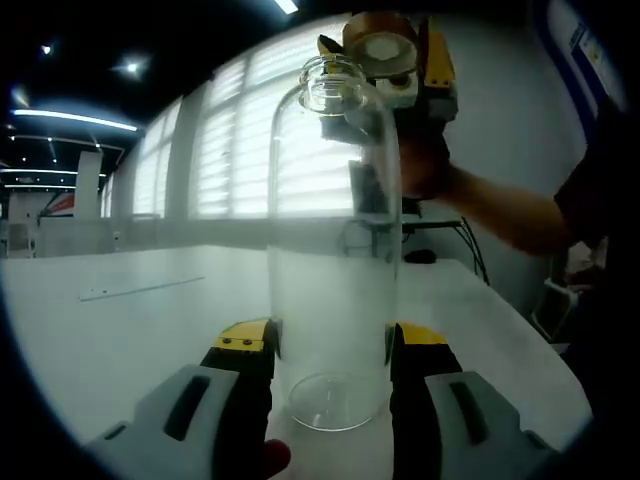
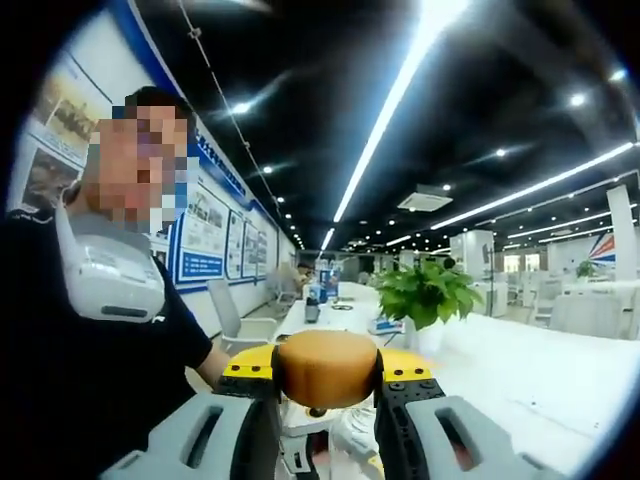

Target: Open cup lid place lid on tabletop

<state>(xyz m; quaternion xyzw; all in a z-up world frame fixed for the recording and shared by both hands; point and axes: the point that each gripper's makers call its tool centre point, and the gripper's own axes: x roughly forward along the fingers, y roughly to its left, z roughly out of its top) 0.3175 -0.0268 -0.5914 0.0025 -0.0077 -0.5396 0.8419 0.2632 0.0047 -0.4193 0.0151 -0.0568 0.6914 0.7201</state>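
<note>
1. The left gripper is seen closed on the lower body of a clear glass cup, one yellow-tipped jaw pressed to each side of the glass. The cup is held upright, its base resting on or just above the white tabletop; contact cannot be confirmed. This hold is judged to be a brace, keeping the cup from turning or tipping while the top is worked.

2. The right gripper is seen clamped on a rounded tan-brown lid, which sits squeezed between its two jaws. In the left gripper view the same gripper is seen raised beside and just behind the cup's open mouth, lid in its grasp, with a person's hand below it.

3. The lid is judged already off: the cup's threaded neck is seen bare and open.

4. The cup is noted as tall, cylindrical and transparent, apparently empty, with window blinds visible through it. The lid's top is smooth and matt; a pale inner face is glimpsed from the left gripper view.

5. The remaining step is judged to be lowering the lid to the tabletop, of which a bare stretch lies to either side of the cup.

6. A potted plant is noted on a further table.
</note>
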